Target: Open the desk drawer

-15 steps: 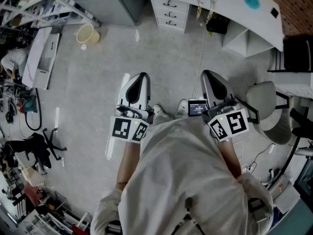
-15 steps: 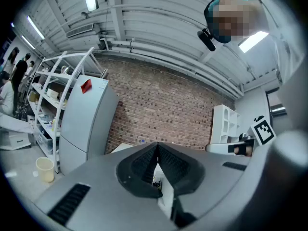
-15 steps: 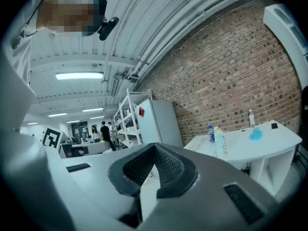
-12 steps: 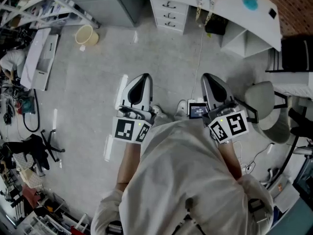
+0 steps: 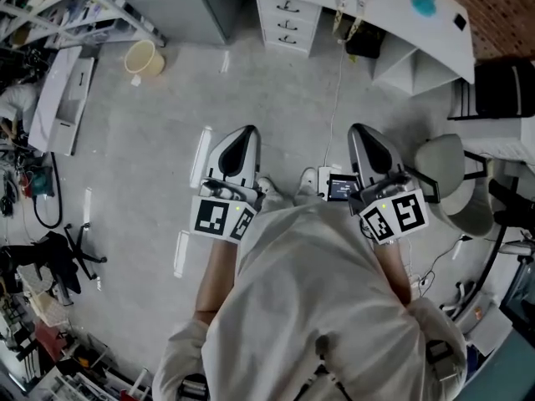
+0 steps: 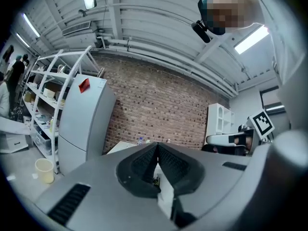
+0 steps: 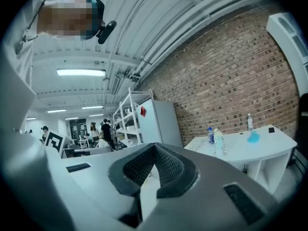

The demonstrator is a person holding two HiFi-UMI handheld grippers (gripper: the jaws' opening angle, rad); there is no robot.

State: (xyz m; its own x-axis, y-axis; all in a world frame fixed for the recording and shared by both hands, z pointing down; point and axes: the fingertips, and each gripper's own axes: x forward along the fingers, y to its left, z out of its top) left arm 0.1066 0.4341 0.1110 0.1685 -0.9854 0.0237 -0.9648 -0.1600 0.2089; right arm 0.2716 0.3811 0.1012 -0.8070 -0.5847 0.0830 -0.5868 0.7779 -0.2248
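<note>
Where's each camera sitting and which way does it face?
Head view: on the head, steeply down at grey concrete floor; forearms, left tongs, right tongs show.
Left gripper view: on left tongs, toward red brick wall; shut tips show.
Right gripper view: on right tongs, toward white desk; shut tips show.
Both gripper views share the brick wall.

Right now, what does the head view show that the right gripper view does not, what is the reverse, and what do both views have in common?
Only the head view shows the drawer stack under the desk, with its three fronts flush, the yellow bucket on the floor and the grey chair. Only the right gripper view shows the ceiling strip light and the jaws of the right hand-held gripper, which are pressed together with nothing between them. Both show the white desk, the blue object on its top and the brick wall.
</note>
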